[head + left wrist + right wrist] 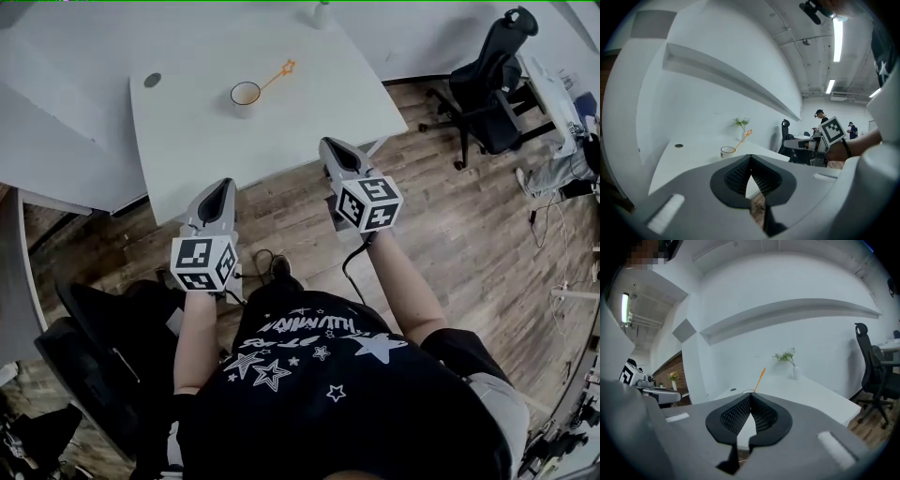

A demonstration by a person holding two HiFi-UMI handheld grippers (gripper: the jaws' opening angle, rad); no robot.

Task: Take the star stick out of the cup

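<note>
A white cup point(246, 95) stands near the middle of the white table point(309, 112). An orange star stick point(278, 75) leans out of it toward the right. Both grippers hang over the wooden floor, short of the table's near edge and well away from the cup. My left gripper point(225, 185) is shut with nothing in it, and my right gripper point(332, 144) is shut and empty too. In the left gripper view the cup point(727, 151) and stick point(745, 137) show beyond the closed jaws point(750, 157). The right gripper view shows the stick point(759, 378) above the closed jaws point(751, 394).
A round cable hole point(152, 81) lies left of the cup. A small vase with a plant point(321, 11) stands at the table's far edge. A black office chair point(487, 75) is at the right, another black seat point(84, 347) at the lower left.
</note>
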